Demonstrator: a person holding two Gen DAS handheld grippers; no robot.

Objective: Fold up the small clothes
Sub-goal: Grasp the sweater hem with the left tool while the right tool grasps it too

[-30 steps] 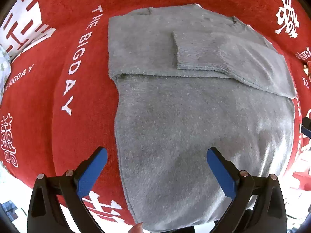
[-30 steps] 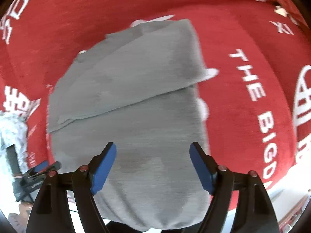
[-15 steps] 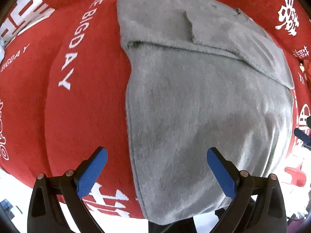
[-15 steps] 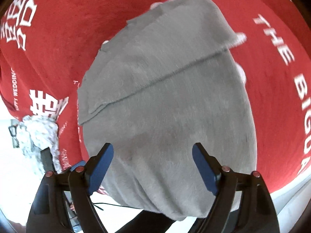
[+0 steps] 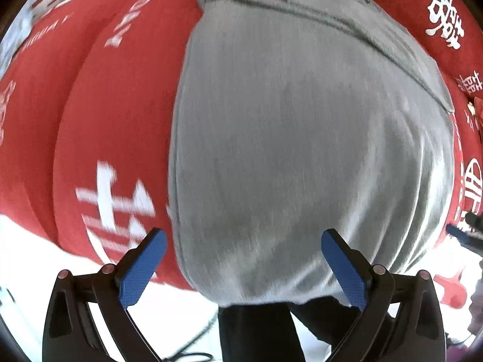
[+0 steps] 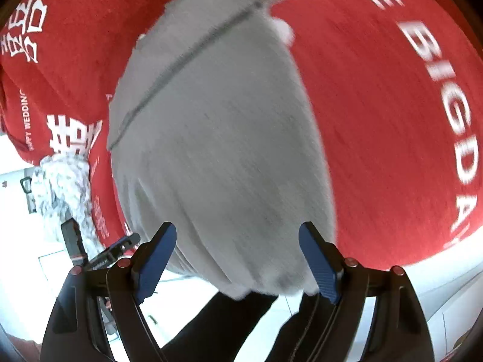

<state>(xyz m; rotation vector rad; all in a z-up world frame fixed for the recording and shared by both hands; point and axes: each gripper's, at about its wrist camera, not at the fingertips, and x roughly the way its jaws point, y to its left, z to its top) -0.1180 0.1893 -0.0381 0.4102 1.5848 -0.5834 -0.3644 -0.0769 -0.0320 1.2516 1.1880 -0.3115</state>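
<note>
Red cloth (image 6: 392, 120) with white print "BIGDA", "HAPPY WEDDING" and Chinese characters covers the surface ahead of both tongs. Grey sweater (image 5: 302, 135) lies on it, sleeve folded across the far end, near hem hanging off the edge between the blue pads. Left gripper (image 5: 243, 267) wide open, holding nothing. Right gripper (image 6: 237, 261) wide open, holding nothing.

My grey sweater (image 5: 302, 138) lies flat, filling the frame's centre, sleeves folded across at the top, hem overhanging below.
</note>
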